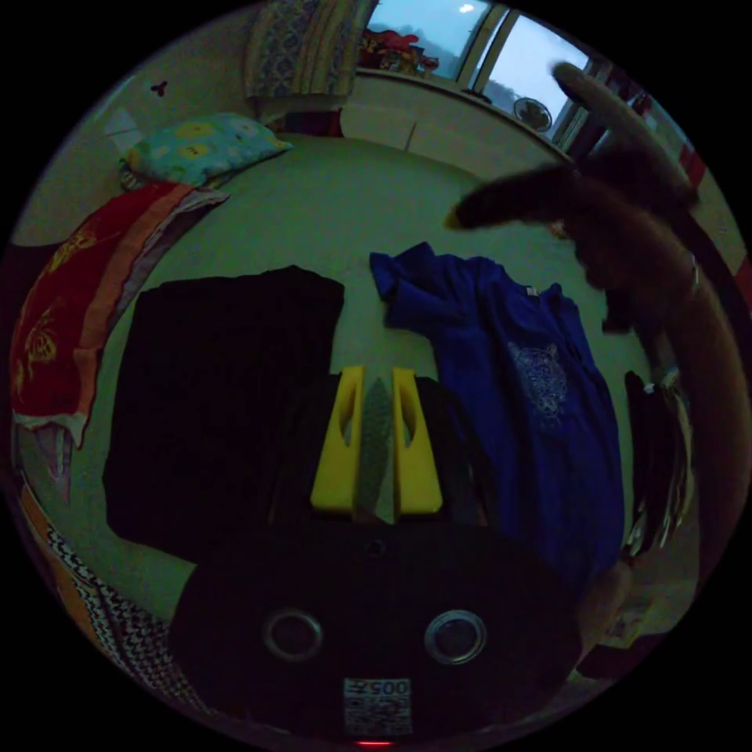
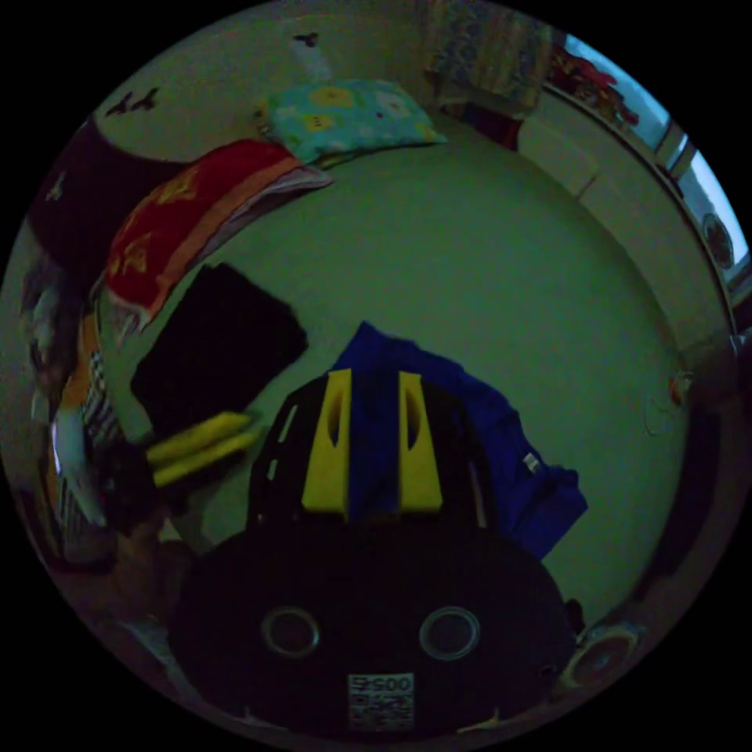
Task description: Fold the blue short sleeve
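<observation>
Blue cotton, spread flat: the blue short-sleeved T-shirt [image 1: 517, 392] with its pale chest print is lying face up on the pale green bedsheet [image 1: 345, 204], just beside a folded black garment [image 1: 211, 392]. In the left gripper view, the left gripper [image 1: 376, 442] is hovering with its yellow jaws parted and nothing between them, and the shirt is sitting off to its right, long axis running roughly parallel to the jaws, collar at the far end. In the right gripper view, the right gripper [image 2: 374, 439] is hanging directly over the blue cloth, jaws apart, gripping nothing. By my reading the right gripper is the nearer one, so the first grab is likely falling to it.
</observation>
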Available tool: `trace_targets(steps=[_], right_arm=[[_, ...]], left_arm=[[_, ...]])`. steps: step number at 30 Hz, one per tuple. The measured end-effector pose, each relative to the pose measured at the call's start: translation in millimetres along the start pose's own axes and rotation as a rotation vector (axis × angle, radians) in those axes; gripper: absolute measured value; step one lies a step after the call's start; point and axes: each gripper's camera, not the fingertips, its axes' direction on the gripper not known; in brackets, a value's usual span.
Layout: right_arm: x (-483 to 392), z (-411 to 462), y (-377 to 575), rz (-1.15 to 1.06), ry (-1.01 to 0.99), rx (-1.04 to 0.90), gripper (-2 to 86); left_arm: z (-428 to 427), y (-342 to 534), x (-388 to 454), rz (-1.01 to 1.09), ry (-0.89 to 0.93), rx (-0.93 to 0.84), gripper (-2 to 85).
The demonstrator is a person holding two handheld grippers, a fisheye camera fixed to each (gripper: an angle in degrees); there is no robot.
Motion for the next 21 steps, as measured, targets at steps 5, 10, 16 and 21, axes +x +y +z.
trace_targets(steps=[5,10,16,21], right_arm=[[-37.2,5.9,37.4,-0.102,0.023,0.109,8.1],[-44.6,26.3,33.3,-0.105,0.067,0.069,5.3],[-42.3,14.7,45.9,-0.079,0.003,0.095,-1.0],[-25.8,-2.4,77.0,-0.136,-0.052,-0.003,2.6]], left_arm=[[3.8,2.3,-5.0,-0.042,-0.022,-0.007,7.1],[1.9,5.2,-5.1,-0.068,-0.011,0.010,6.9],[7.3,2.3,3.2,-0.073,-0.006,0.002,6.5],[-0.8,3.1,13.7,-0.097,-0.029,0.054,5.8]])
